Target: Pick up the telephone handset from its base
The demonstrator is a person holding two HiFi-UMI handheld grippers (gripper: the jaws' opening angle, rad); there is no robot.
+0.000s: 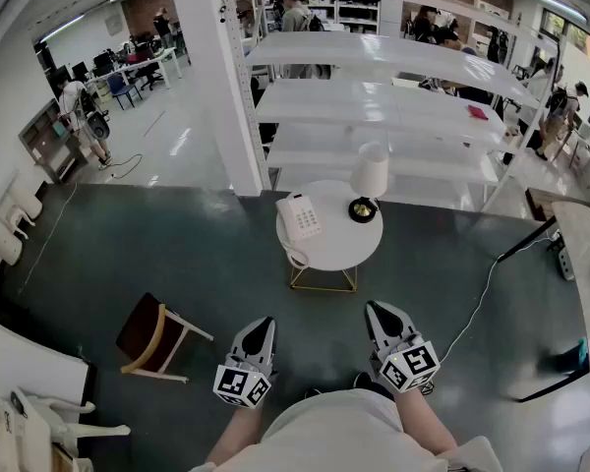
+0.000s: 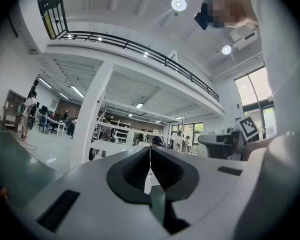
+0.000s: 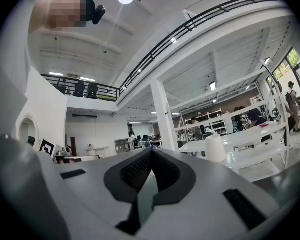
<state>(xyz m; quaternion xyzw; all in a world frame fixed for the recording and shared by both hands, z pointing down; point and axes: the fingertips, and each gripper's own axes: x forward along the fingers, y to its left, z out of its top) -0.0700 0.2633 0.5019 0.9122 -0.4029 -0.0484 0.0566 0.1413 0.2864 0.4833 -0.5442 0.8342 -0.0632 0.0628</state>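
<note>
In the head view, the white telephone [image 1: 302, 216] sits on the left part of the small round table [image 1: 339, 249], well ahead of you. Its handset [image 1: 286, 220] lies on the base along the phone's left side, and the coiled cord hangs over the table's near edge. A lamp [image 1: 370, 173] with a white shade stands on the same table, just to the right of the phone. You hold the left gripper [image 1: 264, 324] and the right gripper [image 1: 379, 311] side by side low in the frame. Both point toward the table and are well short of it, with dark floor [image 1: 442, 254] between them and the table. A wooden chair [image 1: 152, 337] stands off to your left, a white cable [image 1: 482, 298] trails over the floor to your right, and white shelving [image 1: 393, 106] and a white pillar [image 1: 216, 77] rise behind the table. In the left gripper view, your left gripper [image 2: 150, 151] has its jaws together, pad against pad, pointing level across the room toward the pillar [image 2: 92, 124], with your right gripper [image 2: 222, 145] alongside at the right. In the right gripper view, your right gripper [image 3: 151, 152] likewise has its jaws pressed together, pointing level, with the lamp's shade [image 3: 215, 148] showing beyond them to the right.
</note>
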